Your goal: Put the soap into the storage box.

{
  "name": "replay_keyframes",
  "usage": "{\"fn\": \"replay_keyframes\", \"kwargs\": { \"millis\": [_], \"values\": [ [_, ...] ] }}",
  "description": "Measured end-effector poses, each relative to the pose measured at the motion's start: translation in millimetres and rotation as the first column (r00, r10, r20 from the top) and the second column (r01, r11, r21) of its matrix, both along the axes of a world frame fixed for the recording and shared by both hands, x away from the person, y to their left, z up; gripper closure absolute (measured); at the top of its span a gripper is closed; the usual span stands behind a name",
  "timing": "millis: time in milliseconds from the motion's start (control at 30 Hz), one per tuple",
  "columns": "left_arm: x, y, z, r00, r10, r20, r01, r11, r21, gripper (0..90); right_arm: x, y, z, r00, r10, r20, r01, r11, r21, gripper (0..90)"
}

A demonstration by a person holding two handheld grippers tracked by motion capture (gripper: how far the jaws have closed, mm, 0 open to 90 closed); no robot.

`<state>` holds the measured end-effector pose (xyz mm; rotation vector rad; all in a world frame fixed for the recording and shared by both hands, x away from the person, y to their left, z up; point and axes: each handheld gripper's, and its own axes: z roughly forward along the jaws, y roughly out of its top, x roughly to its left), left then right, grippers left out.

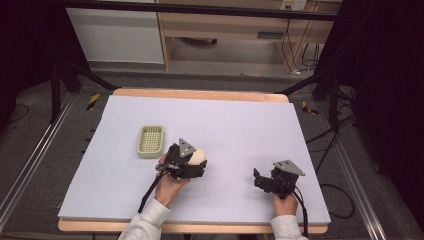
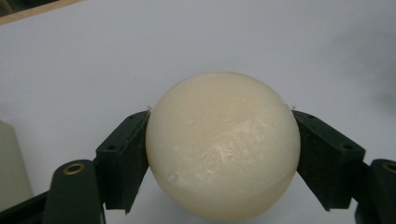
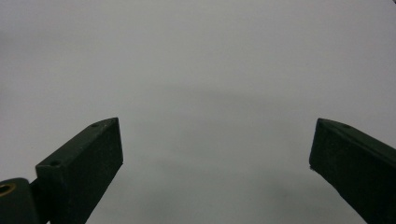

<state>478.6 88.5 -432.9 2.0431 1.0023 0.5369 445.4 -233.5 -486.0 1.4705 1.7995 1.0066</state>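
Observation:
A smooth cream ball [image 2: 223,144] sits between the two black jaws of my left gripper [image 2: 219,154], both pads pressing its sides. In the high view the same ball [image 1: 198,156] peeks out past the left gripper [image 1: 192,162], near the middle of the pale mat. My right gripper [image 3: 215,154] stands open over bare mat, its jaws wide apart with nothing between them. From above the right gripper [image 1: 260,179] is at the front right, pointing left.
A small pale-green slotted basket [image 1: 151,140] lies on the mat just left of the left gripper. The mat [image 1: 240,125] covers a wooden table. Cables trail off the right side, and metal rails run along both sides on the floor.

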Motion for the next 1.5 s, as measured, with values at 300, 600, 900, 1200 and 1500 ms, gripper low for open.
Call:
{"fn": "replay_keyframes", "kwargs": {
  "millis": [300,600,900,1200,1500],
  "values": [
    [3.2,21.2,14.2,0.9996,0.024,0.017,-0.024,0.9995,0.019,24.1,0.1,0.1,-0.1,1.0,0.001,-0.002,-0.001,1.0,0.0,3.2],
    [8.7,39.9,27.4,0.9979,0.054,0.036,-0.055,0.9981,0.028,24.2,0.1,0.0,-0.1,1.0,0.001,-0.002,-0.001,1.0,0.0,3.2],
    [15.6,64.1,36.5,0.9959,0.083,0.034,-0.084,0.9965,0.005,24.1,0.0,0.0,0.0,1.0,0.001,-0.001,-0.001,1.0,0.001,3.2],
    [22.0,84.6,46.9,0.9912,0.126,0.042,-0.125,0.992,-0.014,24.1,0.1,-0.2,0.0,1.0,0.003,-0.001,-0.003,1.0,0.003,3.2],
    [29.3,102.3,45.3,0.9884,0.149,0.029,-0.149,0.9888,-0.003,24.1,0.7,-0.3,-0.3,1.0,0.004,-0.006,-0.004,1.0,0.004,3.2]
  ]
}}
